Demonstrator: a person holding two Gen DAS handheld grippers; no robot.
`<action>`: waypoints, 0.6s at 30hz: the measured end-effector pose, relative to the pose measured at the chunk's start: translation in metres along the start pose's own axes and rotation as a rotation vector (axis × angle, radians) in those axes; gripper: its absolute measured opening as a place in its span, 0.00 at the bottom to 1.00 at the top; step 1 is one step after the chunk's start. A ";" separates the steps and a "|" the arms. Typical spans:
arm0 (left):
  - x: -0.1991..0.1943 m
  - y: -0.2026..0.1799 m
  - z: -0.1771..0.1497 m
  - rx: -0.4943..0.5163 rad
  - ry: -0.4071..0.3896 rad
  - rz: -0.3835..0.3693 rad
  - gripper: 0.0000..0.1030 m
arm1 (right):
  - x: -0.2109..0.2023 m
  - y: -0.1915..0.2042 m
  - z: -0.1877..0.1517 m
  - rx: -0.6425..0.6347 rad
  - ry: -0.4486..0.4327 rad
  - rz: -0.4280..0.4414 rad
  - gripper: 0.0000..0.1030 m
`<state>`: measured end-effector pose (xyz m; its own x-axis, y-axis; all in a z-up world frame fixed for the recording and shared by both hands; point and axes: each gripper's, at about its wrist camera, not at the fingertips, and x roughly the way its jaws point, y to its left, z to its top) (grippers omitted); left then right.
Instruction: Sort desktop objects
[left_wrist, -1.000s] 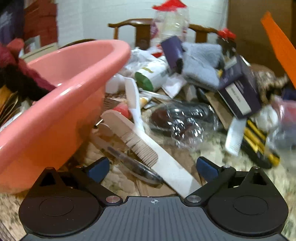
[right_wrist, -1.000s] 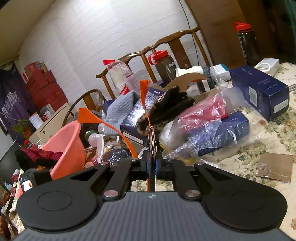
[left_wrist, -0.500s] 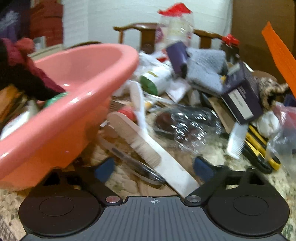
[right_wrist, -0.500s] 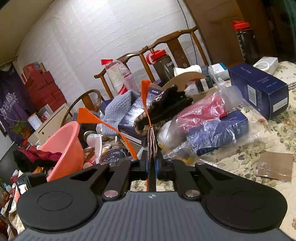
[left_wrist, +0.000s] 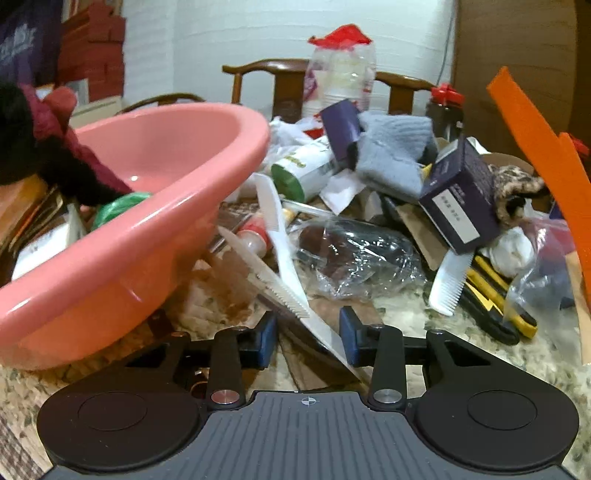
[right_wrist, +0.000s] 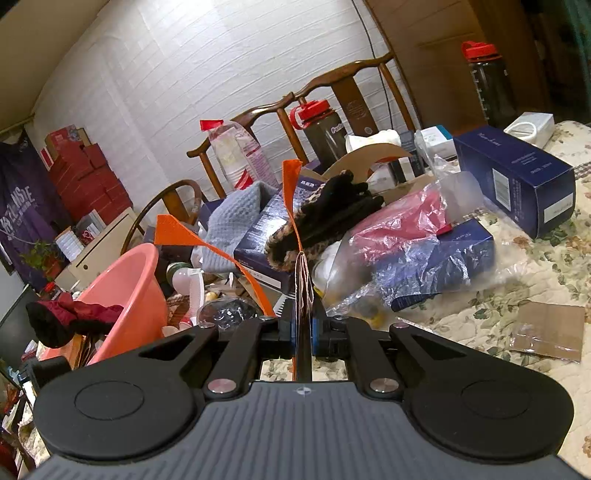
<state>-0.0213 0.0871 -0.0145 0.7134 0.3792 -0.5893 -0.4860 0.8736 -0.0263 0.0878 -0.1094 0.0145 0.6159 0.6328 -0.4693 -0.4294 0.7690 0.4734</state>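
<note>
In the left wrist view a long cream comb (left_wrist: 280, 291) lies on the cluttered table, its handle end running between the fingers of my left gripper (left_wrist: 307, 341). The jaws stand narrowly apart on either side of it; I cannot tell if the pads touch it. A pink basin (left_wrist: 122, 236) sits at the left with a dark red cloth (left_wrist: 55, 147) over its rim. My right gripper (right_wrist: 303, 328) is shut on a thin card with orange strips (right_wrist: 291, 206), held above the table. The strips also show in the left wrist view (left_wrist: 546, 173).
A white comb (left_wrist: 277, 229), a bagged dark object (left_wrist: 354, 254), a grey cloth (left_wrist: 391, 155), a dark box (left_wrist: 461, 199) and yellow-black tools (left_wrist: 495, 295) crowd the middle. Blue boxes (right_wrist: 517, 181), plastic bags (right_wrist: 402, 243), bottles and chairs stand beyond.
My left gripper's jaws have closed in from wide open to narrowly around the cream comb's handle, and the view has moved slightly right. The right gripper has held still with its card.
</note>
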 end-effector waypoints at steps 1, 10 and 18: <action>-0.002 -0.001 0.000 0.010 -0.010 -0.002 0.32 | 0.001 0.000 0.000 0.000 0.002 -0.001 0.10; -0.002 -0.012 -0.003 0.124 -0.059 -0.026 0.01 | 0.009 0.002 -0.004 -0.019 0.032 -0.018 0.10; -0.006 0.000 0.003 0.038 -0.034 -0.105 0.00 | 0.009 0.001 -0.004 -0.019 0.035 -0.013 0.10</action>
<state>-0.0245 0.0856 -0.0088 0.7765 0.2946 -0.5570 -0.3885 0.9198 -0.0551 0.0900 -0.1026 0.0079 0.5982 0.6253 -0.5011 -0.4344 0.7785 0.4529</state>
